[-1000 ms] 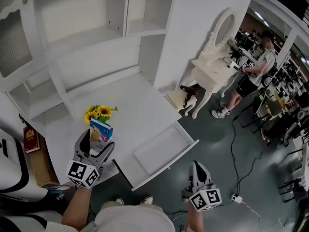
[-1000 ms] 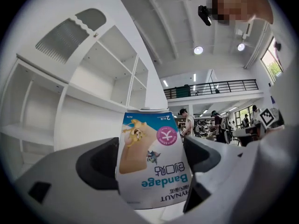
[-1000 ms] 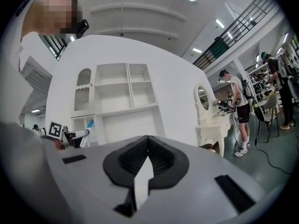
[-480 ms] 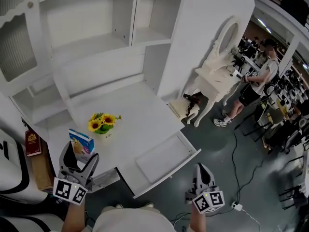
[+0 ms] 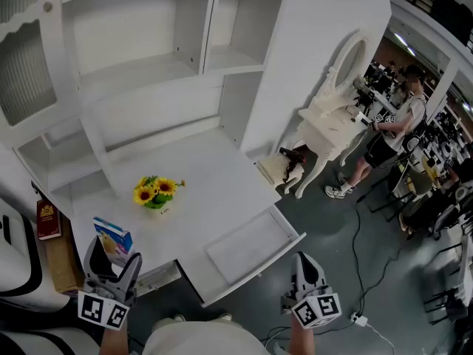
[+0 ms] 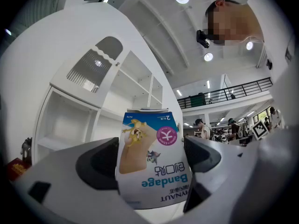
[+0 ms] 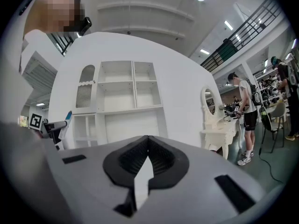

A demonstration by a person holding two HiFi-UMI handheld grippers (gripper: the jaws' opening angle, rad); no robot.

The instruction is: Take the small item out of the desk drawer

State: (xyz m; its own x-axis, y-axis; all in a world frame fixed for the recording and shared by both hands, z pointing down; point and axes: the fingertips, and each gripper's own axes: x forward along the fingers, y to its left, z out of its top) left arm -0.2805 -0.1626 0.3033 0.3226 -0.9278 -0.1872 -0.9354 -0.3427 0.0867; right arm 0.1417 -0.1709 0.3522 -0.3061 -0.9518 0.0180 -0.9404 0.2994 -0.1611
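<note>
1 blue-and-white cardboard bandage box, clamped in the left gripper, has been carried back from the open white drawer. The right gripper is closed and empty. Removal is judged done.

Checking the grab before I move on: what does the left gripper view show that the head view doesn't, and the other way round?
Only the left gripper view: jaws pressed on both sides of the box, its print reading Bandage. Only the head view: the open drawer, bare where it shows, and the sunflowers. Both: the box held in the left gripper, with white shelving behind.
</note>
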